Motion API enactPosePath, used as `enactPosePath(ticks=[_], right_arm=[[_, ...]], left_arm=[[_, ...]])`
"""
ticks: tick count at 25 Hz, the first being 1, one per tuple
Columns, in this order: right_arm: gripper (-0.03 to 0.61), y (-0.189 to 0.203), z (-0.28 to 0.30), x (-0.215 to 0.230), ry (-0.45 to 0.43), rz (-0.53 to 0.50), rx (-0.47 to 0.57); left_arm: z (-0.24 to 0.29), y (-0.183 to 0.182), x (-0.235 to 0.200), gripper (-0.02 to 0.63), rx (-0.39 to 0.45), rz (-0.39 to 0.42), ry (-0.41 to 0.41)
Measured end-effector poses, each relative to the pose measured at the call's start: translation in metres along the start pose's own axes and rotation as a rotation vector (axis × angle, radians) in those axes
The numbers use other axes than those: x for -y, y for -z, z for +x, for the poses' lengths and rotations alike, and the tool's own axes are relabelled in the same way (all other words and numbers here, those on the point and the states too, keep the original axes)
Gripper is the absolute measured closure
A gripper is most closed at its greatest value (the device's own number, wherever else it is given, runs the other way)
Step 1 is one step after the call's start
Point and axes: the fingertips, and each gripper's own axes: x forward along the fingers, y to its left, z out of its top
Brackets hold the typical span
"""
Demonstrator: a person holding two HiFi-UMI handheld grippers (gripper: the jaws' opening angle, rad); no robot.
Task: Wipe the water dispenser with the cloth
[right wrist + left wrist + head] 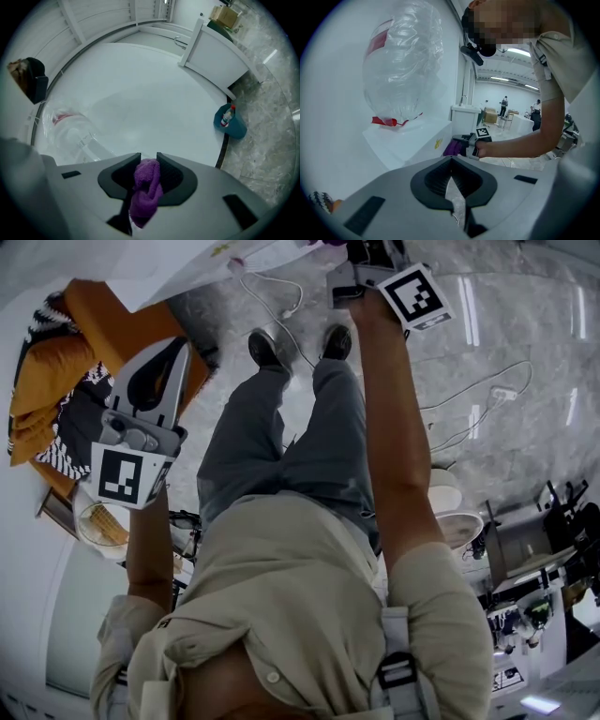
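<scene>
The water dispenser [410, 140] is a white box with a clear upturned bottle [401, 61] on top, standing against a white wall. My right gripper [147, 159] is shut on a purple cloth [146, 190], which bulges between the jaws and hangs below them. From the left gripper view, that cloth [452, 147] sits against the dispenser's front corner. In the right gripper view the bottle [70, 129] shows at the lower left. My left gripper [451, 161] is held back from the dispenser, shut with nothing in it. In the head view the left gripper [169, 357] and right gripper [361, 259] reach forward.
A teal bucket [230, 123] holding a bottle stands on the marble floor by the wall. White cables [281, 306] trail over the floor near the person's shoes. Orange and striped fabric [47, 381] lies at the left. A white cabinet [465, 119] stands beyond the dispenser.
</scene>
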Motion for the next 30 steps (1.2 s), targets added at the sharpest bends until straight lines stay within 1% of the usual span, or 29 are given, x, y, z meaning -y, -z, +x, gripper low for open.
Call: enactPosePath(ticks=[1,2,6,9,13,17,19,21,24,27,30], right_arm=[[0.469,-0.003,-0.001,-0.001,0.008,-0.007,0.005],[0.469,-0.003,-0.002,0.002,0.033,-0.012,0.005],[0.468,0.006,-0.003,0.033,0.119,-0.026,-0.025],[0.468,0.026,-0.004,0.075,0.208,-0.027,-0.063],[0.468,0.052,-0.006,0.133,0.324,-0.008,-0.095],[0.468,0.074,-0.015,0.166,0.407,-0.018,-0.122],[0.468,0.087,-0.019,0.179,0.436,-0.011,-0.132],[0.468,0.103,-0.023,0.192,0.461,0.021,-0.137],[0.468,0.134,-0.024,0.205,0.48,0.054,-0.171],[0.468,0.168,-0.023,0.204,0.483,0.042,-0.242],[0.468,0.194,-0.027,0.198,0.495,0.017,-0.293]], left_arm=[[0.0,-0.001,0.0,0.597,0.003,-0.002,0.0],[0.001,-0.002,0.0,0.597,0.003,-0.003,0.001],[0.001,-0.008,0.004,0.597,0.007,0.002,0.002],[0.002,-0.004,0.003,0.597,0.002,0.003,0.0],[0.008,0.011,-0.002,0.597,-0.016,-0.001,-0.008],[0.011,0.021,0.0,0.597,-0.017,-0.011,-0.005],[0.013,0.023,0.0,0.597,-0.01,-0.014,-0.001],[0.013,0.026,-0.001,0.597,-0.011,-0.016,0.002],[0.011,0.039,-0.005,0.597,-0.034,0.003,0.003],[0.011,0.041,-0.007,0.597,-0.019,-0.022,-0.004],[0.008,0.046,-0.008,0.597,-0.028,-0.022,-0.007]])
